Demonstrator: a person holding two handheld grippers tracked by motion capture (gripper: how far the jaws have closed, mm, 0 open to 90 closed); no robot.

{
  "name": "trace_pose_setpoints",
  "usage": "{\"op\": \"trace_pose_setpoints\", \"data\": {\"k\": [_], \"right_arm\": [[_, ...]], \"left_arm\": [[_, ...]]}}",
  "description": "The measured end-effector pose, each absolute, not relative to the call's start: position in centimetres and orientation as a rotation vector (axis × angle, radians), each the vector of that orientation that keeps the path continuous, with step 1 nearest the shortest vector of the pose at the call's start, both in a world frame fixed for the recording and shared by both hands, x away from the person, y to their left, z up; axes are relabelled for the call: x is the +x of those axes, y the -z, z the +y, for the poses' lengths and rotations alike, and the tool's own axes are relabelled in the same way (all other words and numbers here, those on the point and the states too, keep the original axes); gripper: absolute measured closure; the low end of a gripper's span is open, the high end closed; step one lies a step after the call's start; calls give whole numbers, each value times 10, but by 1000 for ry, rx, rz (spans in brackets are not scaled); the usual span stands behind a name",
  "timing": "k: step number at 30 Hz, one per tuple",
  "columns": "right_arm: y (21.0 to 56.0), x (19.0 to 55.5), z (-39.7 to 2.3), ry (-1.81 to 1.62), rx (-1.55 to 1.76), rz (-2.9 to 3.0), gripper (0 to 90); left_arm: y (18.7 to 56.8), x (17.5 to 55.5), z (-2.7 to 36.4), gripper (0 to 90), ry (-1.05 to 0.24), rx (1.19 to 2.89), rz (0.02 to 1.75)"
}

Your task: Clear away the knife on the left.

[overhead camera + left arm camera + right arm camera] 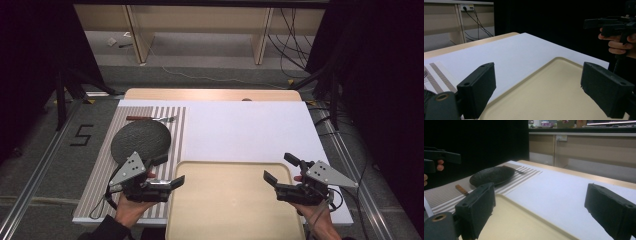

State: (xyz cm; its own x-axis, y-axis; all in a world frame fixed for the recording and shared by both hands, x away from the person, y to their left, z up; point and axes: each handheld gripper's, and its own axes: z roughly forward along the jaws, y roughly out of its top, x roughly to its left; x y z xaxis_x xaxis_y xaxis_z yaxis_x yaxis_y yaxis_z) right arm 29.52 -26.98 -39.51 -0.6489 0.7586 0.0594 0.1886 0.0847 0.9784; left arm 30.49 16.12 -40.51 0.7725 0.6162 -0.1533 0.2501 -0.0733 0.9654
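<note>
A table (250, 125) covered by a white sheet is seen from above. A beige tray (232, 200) lies at the near edge, at six o'clock, and nothing is seen on it. A striped mat (177, 125) is laid along the table's nine o'clock side. On the mat rests a dark round plate (141, 140), and a fork (150, 118) with a brown handle lies just beyond it, toward twelve o'clock.

The left gripper (167, 171) is held in a hand (131, 210) at about seven o'clock, over the mat's near end beside the tray's left rim. Its jaws are spread wide apart, with nothing between them.

The right gripper (281, 169) is held at about five o'clock, by the tray's right rim. Its jaws are likewise spread apart and empty.

In the left gripper view, the tray (554, 92) is seen between the jaws; in the right gripper view, the plate (491, 175) and fork (515, 170) are seen at ten o'clock.
</note>
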Motion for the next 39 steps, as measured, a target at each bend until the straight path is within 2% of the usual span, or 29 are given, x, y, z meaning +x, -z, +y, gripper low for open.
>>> {"op": "trace_pose_setpoints", "data": {"k": [14, 23, 39], "right_arm": [[395, 294, -270, -1609, 930, 1901, 116], [394, 294, -270, -1611, 937, 1900, 116], [395, 295, -270, -1621, 931, 1911, 118]], "left_arm": [[399, 308, 169, 108, -316, 1723, 642], [399, 312, 179, 108, -339, 1727, 676], [401, 319, 192, 127, -310, 1884, 766]]}}
